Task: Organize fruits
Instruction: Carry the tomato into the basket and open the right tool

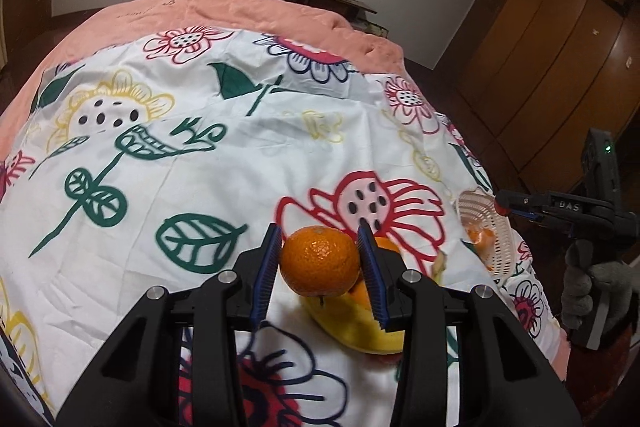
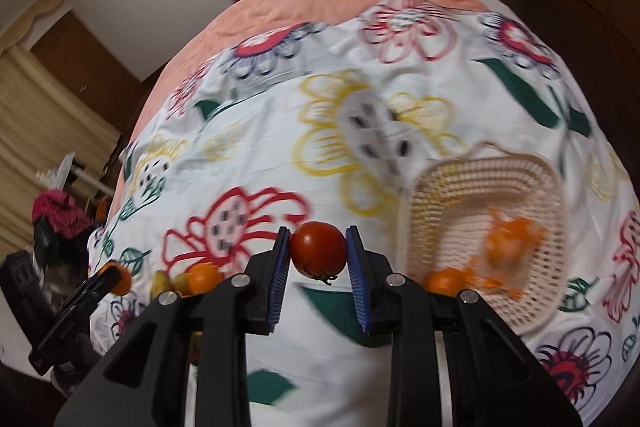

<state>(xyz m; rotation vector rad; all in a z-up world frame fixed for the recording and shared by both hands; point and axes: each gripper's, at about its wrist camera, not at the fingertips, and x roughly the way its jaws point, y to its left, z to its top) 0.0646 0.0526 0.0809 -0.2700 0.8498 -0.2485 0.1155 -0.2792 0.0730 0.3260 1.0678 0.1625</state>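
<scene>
Both grippers loaded. Left gripper point(image 1: 320, 259), lower centre of the left wrist view, has its blue pads clamped on an orange point(image 1: 319, 261), held clear above a yellow dish point(image 1: 352, 323) of cut fruit lying on the flowered sheet point(image 1: 200, 155). Right gripper point(image 2: 319, 255), lower centre of the right wrist view, is closed on a red tomato point(image 2: 318, 253), stem end down, gripped across its widest part. Target appears to be the white basket point(image 2: 552, 187) at right of the right wrist view; it sits on the sheet, already holding orange pieces point(image 2: 512, 235), blurred, so their exact kind cannot be told. In the left wrist view the same basket point(image 1: 490, 223) sits at the right edge, tilted toward the camera, with the right gripper point(image 1: 506, 205) just beside its rim. Judgement: step in hand is carrying the tomato into the basket, orange to follow. To do it well: bring the tomato over the basket's open middle, not its rim; lower before releasing, since soft bedding lets a light basket tip; keep the squeeze gentle, tomato skin bruises. Hold the left arm back until the right clears, avoiding a clash at the basket.
</scene>
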